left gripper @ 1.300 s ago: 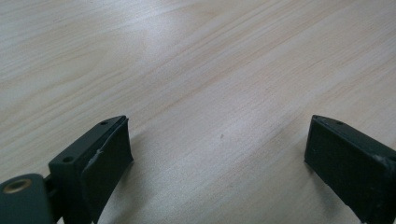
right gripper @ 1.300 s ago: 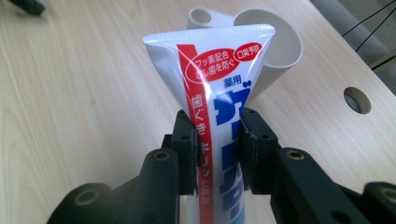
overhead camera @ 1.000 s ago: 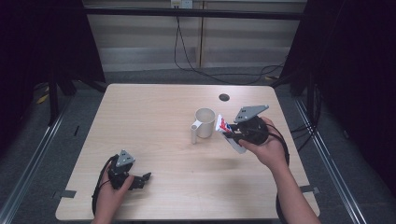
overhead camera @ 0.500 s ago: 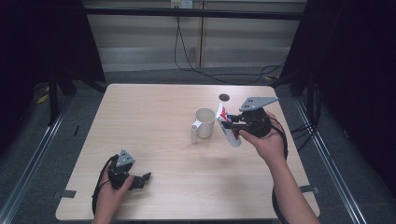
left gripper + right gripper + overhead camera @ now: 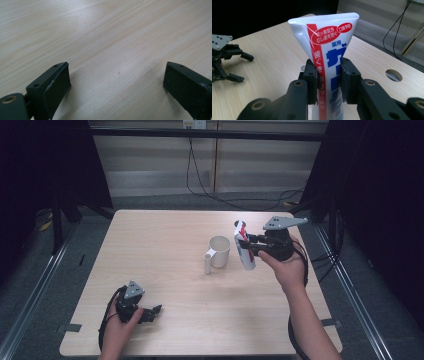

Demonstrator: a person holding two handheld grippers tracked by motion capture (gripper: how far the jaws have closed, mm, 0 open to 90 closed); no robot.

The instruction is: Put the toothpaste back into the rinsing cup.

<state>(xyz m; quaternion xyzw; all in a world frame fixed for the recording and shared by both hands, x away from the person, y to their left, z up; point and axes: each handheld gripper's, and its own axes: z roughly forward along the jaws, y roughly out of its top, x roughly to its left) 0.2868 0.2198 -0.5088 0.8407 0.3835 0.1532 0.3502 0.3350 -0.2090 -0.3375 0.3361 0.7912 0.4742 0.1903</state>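
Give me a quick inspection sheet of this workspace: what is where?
Surface: pale wooden table with a round hole.
Job's things: toothpaste tube held upright beside a cream mug.
Clutter: nothing seen.
Grippers: right gripper clamped on the tube; left gripper open, low over the table.
Cables: black cable trailing from the right gripper; more cable on the floor behind.
Surroundings: dark curtains, grey floor.

The toothpaste tube reads 薬用, 口臭予防, フッ素配合 むし歯を防ぐ; the red stripe's print stays partly hidden.

right gripper | toothpaste tube raised, more upright (beside mug)
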